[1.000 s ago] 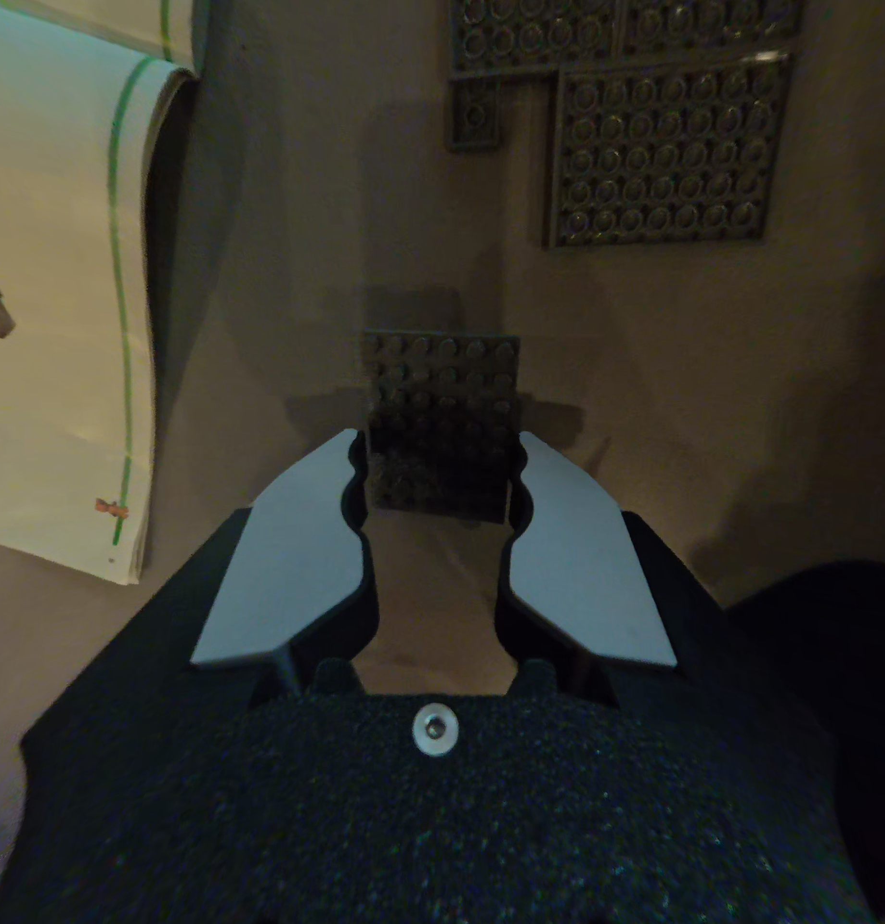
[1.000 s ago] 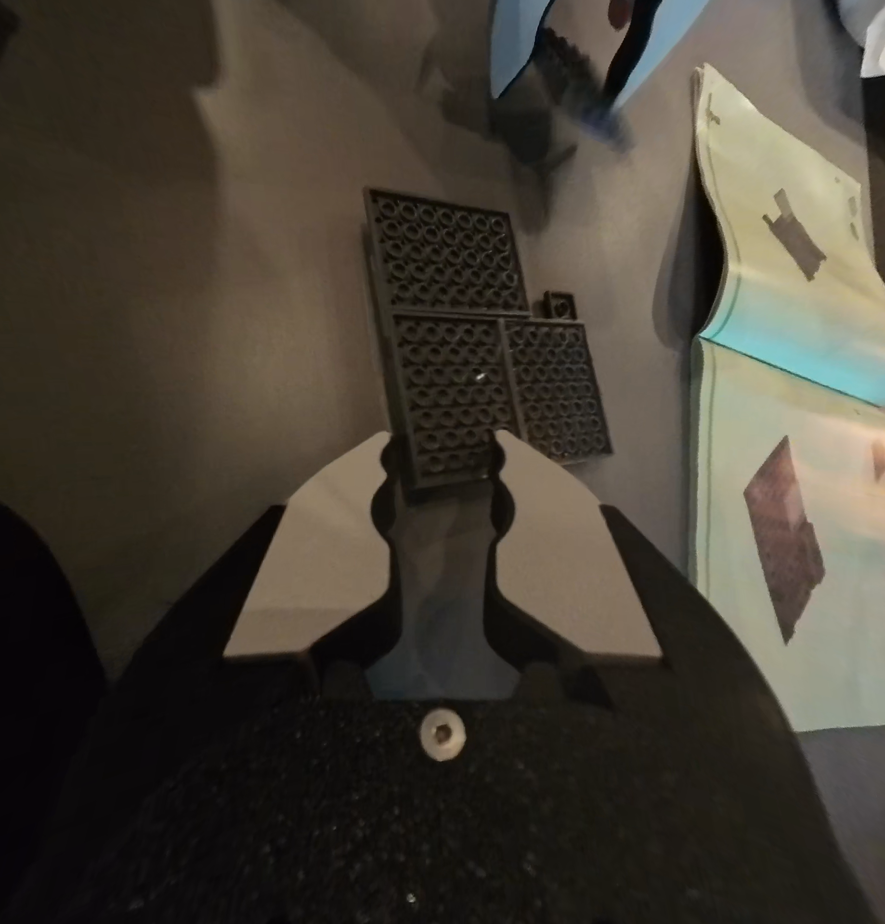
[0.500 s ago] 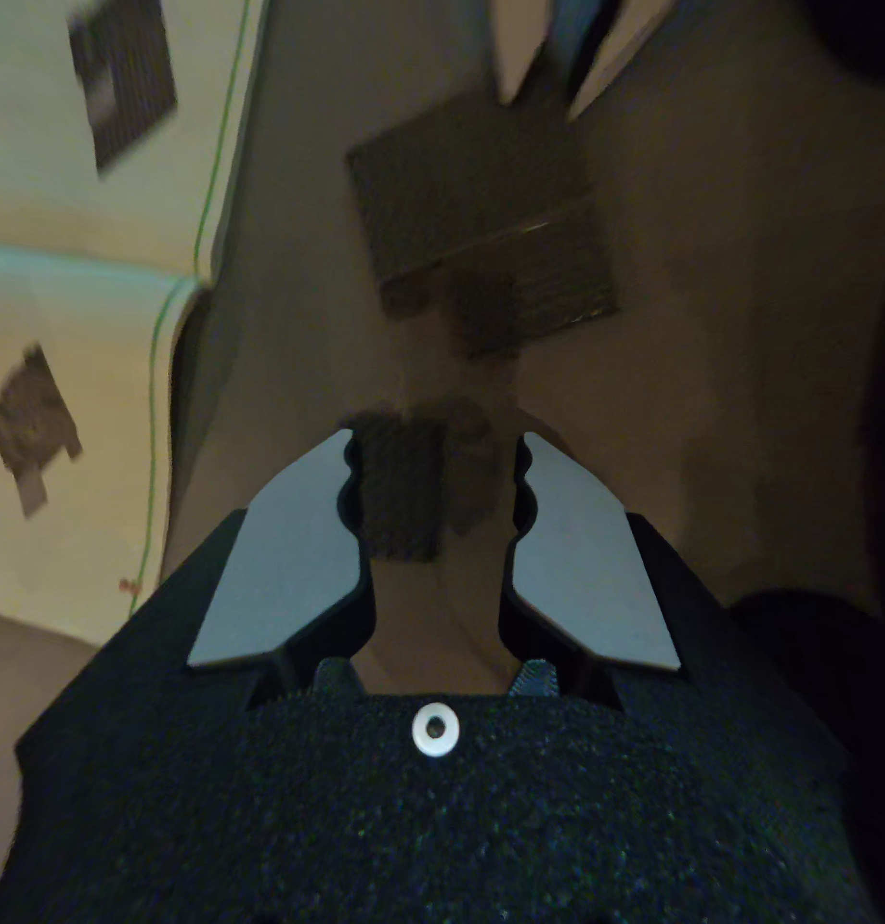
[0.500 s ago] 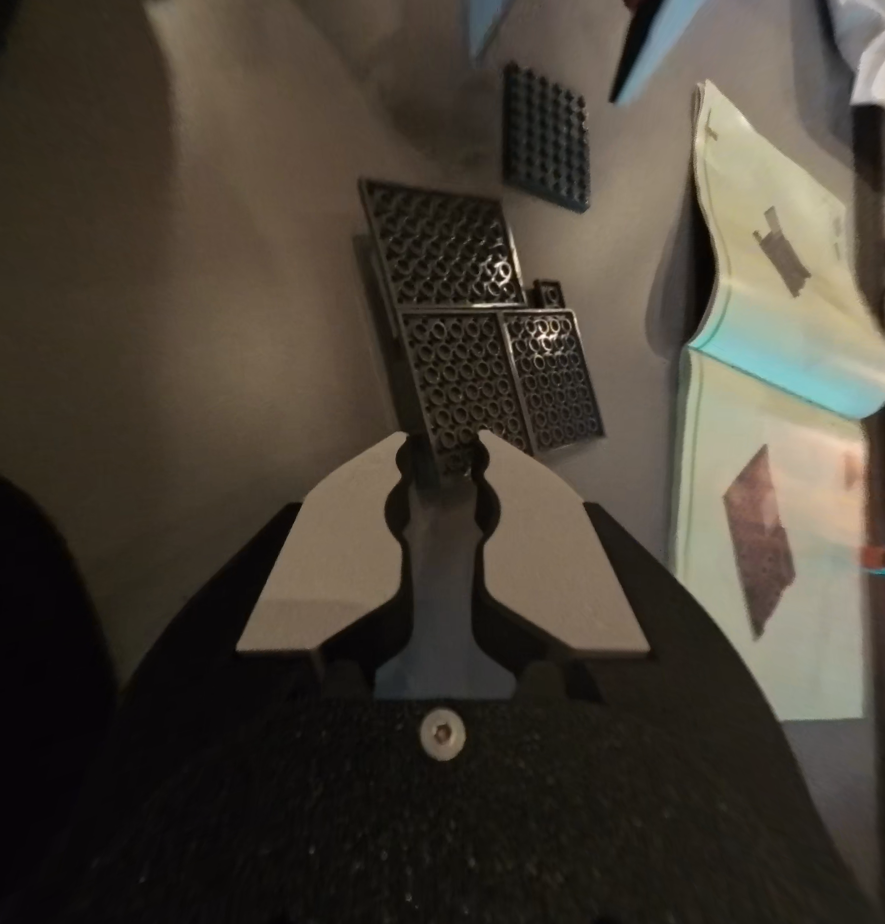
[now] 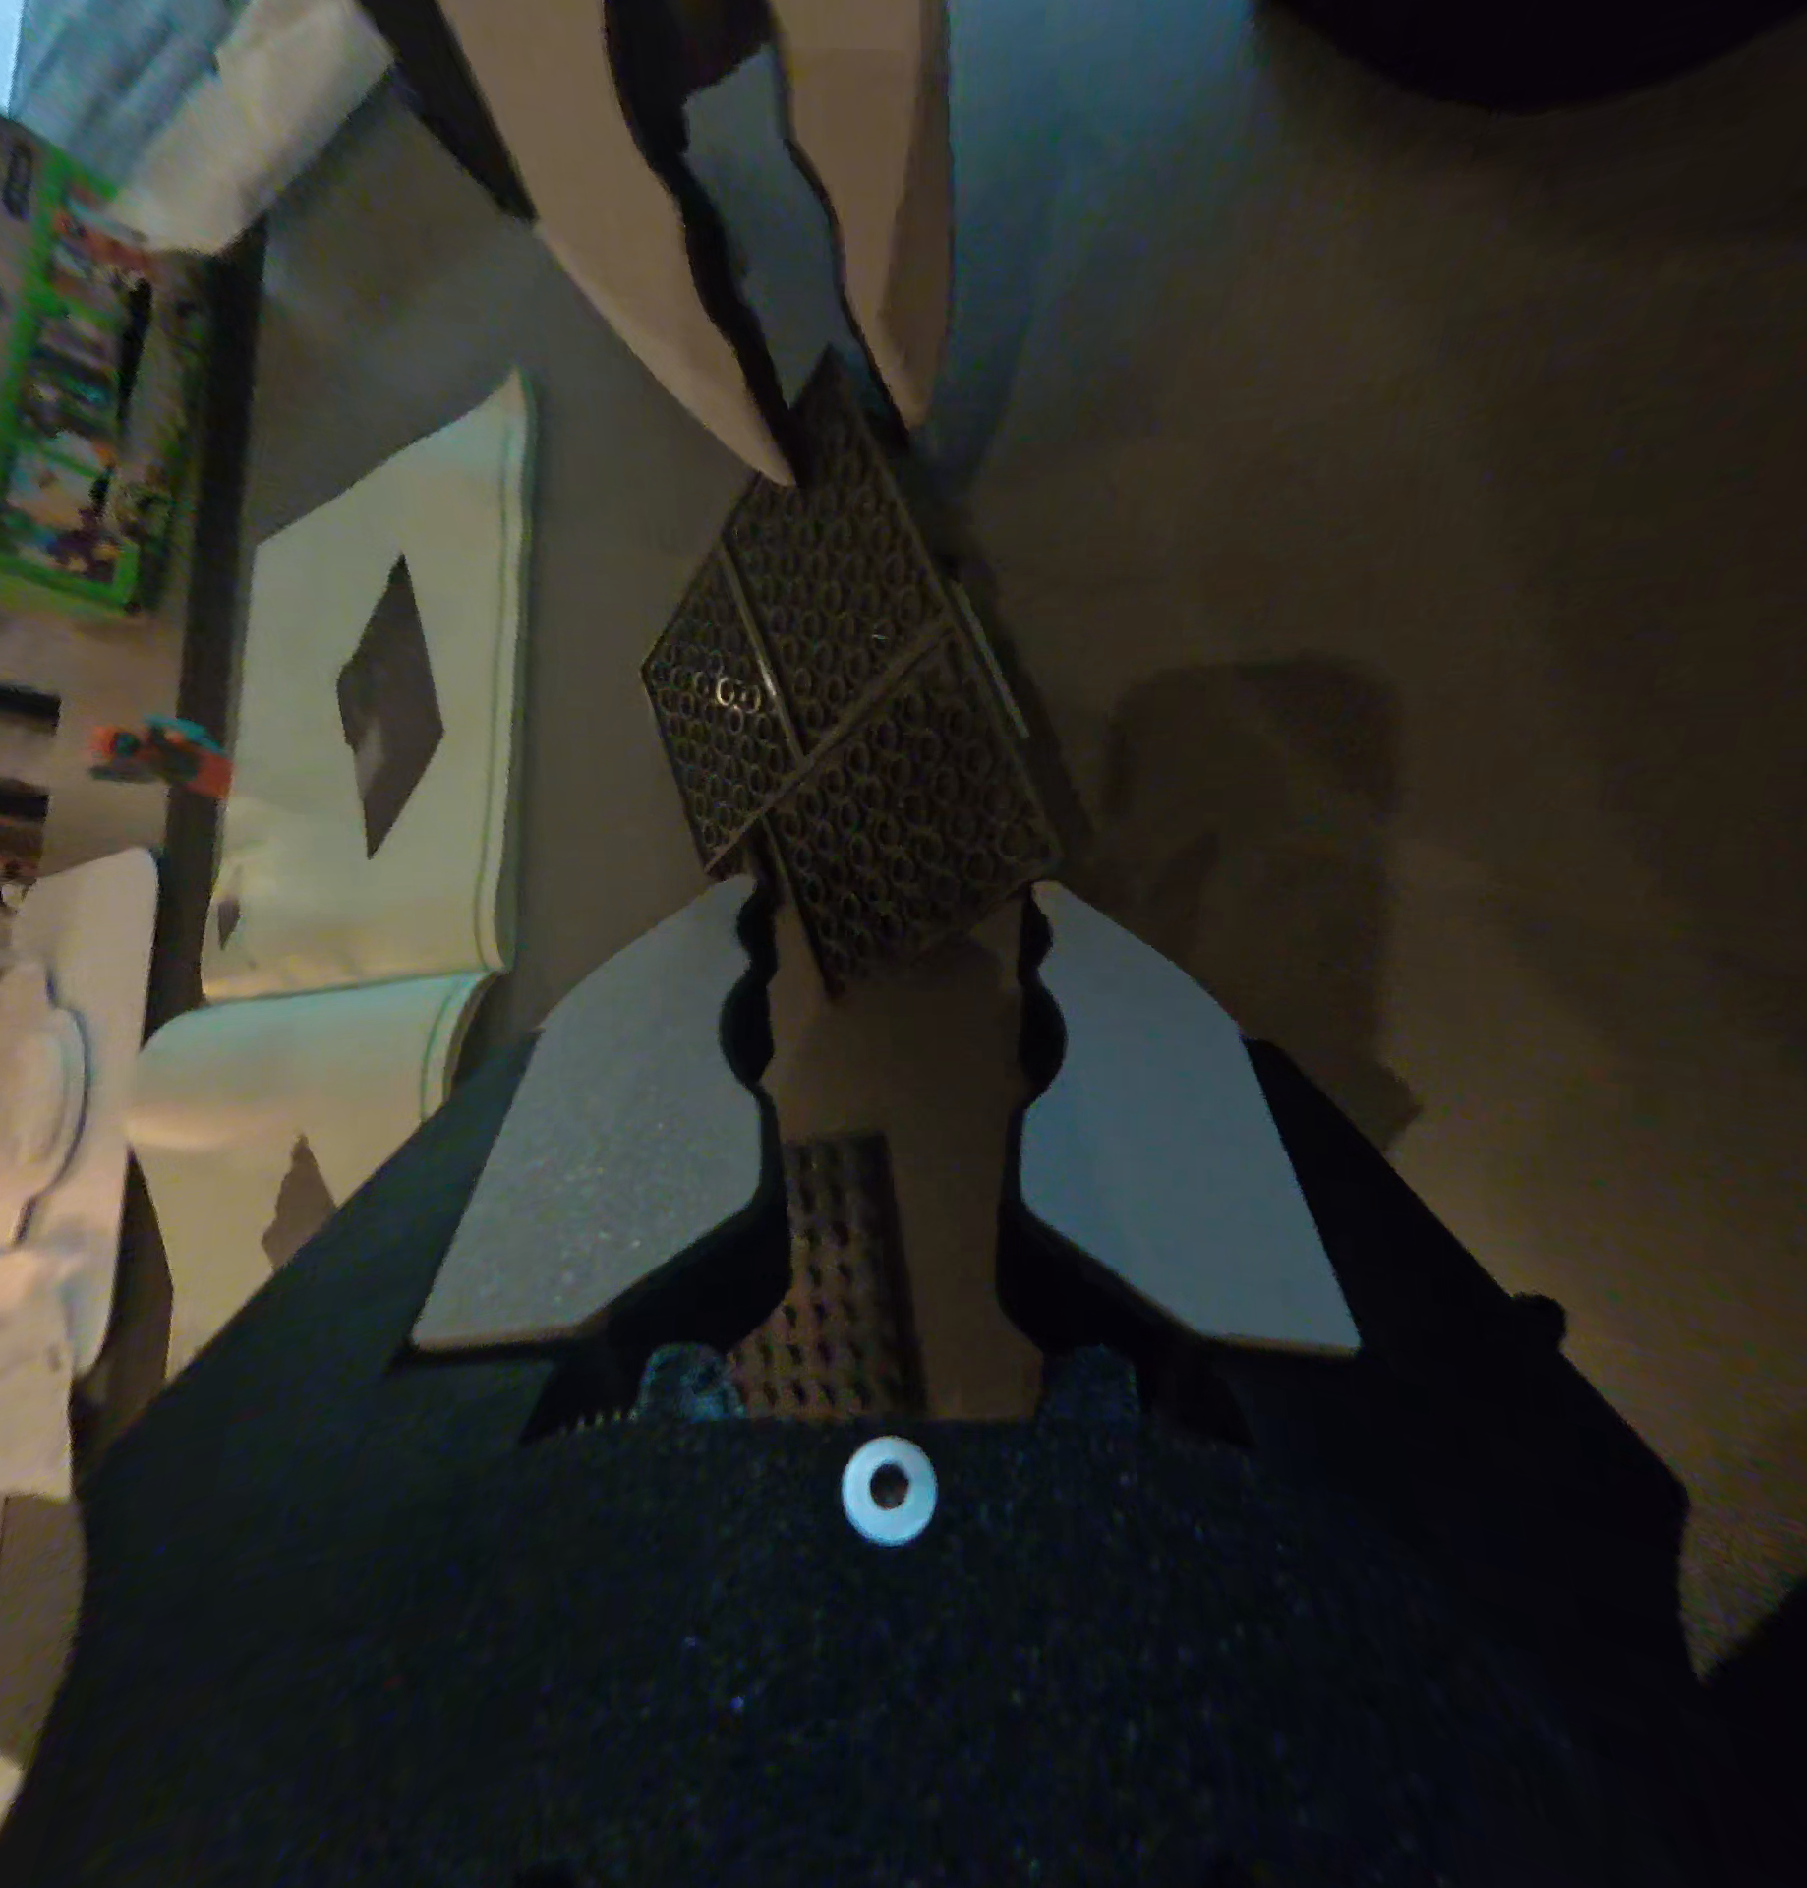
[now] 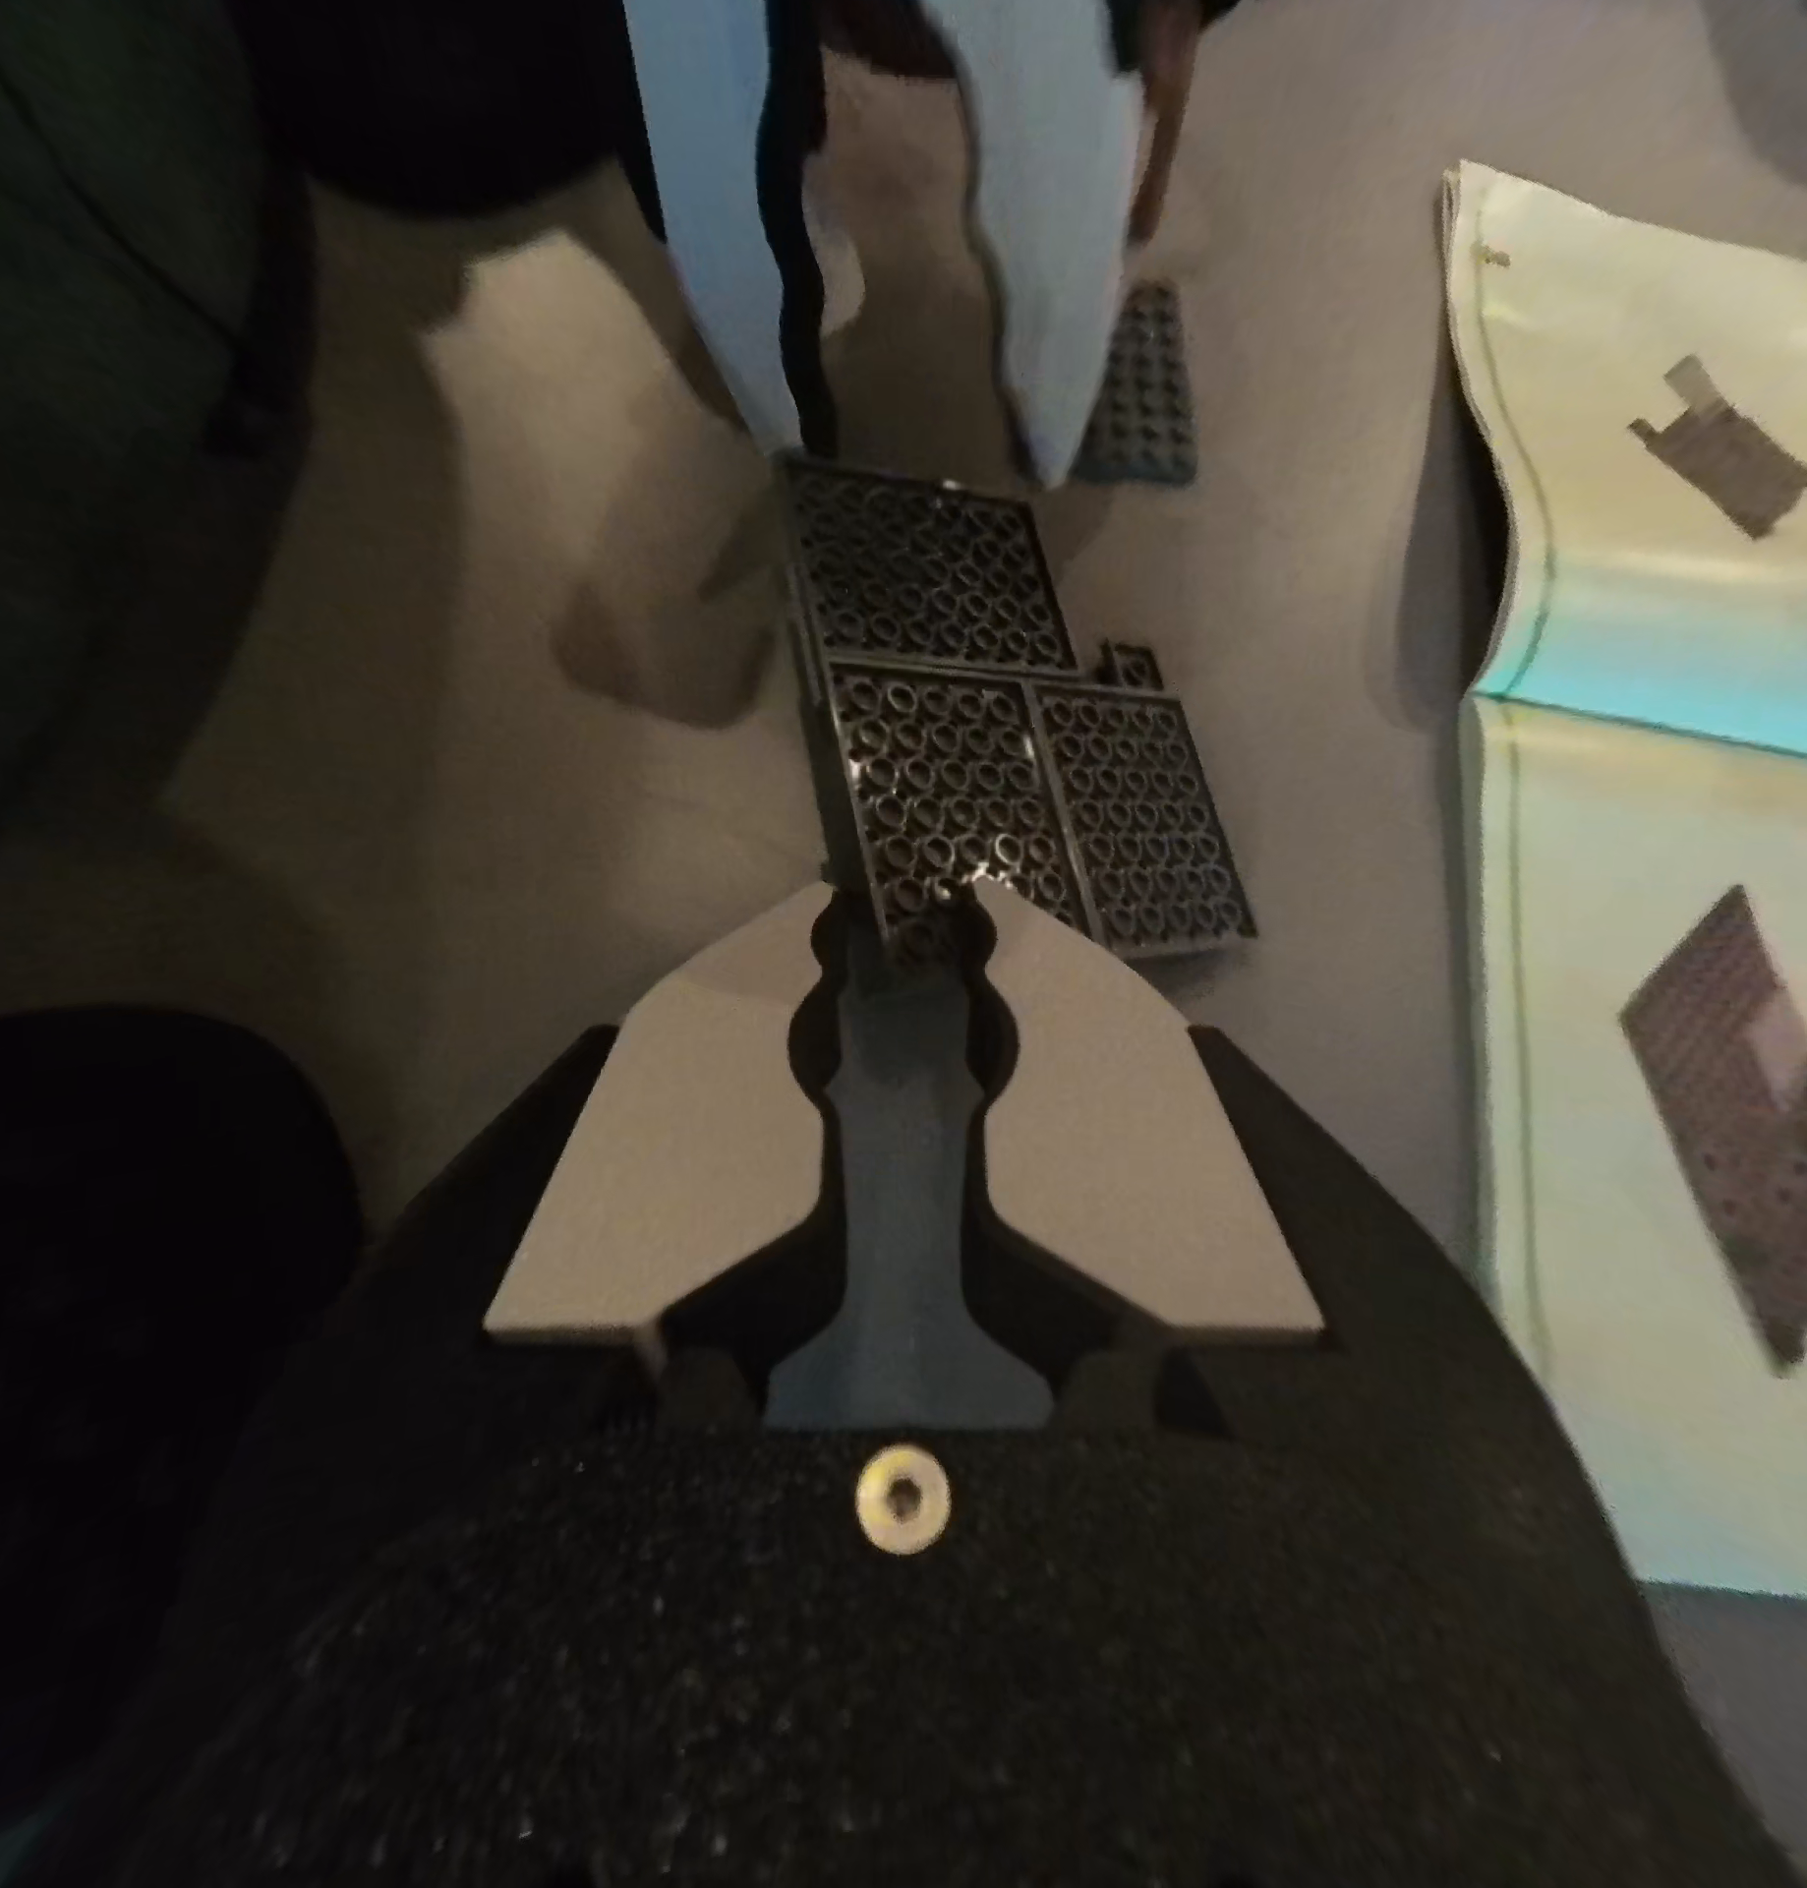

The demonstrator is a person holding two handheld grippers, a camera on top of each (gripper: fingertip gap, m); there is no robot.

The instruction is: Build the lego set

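A dark grey plate assembly (image 6: 981, 715) of three joined plates faces underside up, with one small piece (image 6: 1129, 664) at its edge. My right gripper (image 6: 905, 909) is shut on its near corner. The assembly seems raised off the table, its shadow cast apart. In the left wrist view the assembly (image 5: 848, 715) stands as a diamond. Its near corner lies between the fingers of my open left gripper (image 5: 894, 919), and the right gripper (image 5: 843, 439) pinches its far corner. A loose studded plate (image 5: 843, 1277) lies on the table under my left gripper. It also shows in the right wrist view (image 6: 1145, 398).
An open instruction booklet (image 6: 1645, 613) lies to the right of the assembly; in the left wrist view the booklet (image 5: 389, 664) is on the left. A green box (image 5: 52, 388), a small coloured piece (image 5: 159, 751) and white bags (image 5: 21, 1226) sit past the table's left edge. Tip to tip, the grippers are about 9 centimeters apart. My right tips are about 15 centimeters from the loose studded plate (image 5: 843, 1277), my left tips only 9 centimeters.
My left gripper let go of the studded plate, left it on the table and moved to the assembly's end. My right gripper closed on the assembly's corner and raised it.
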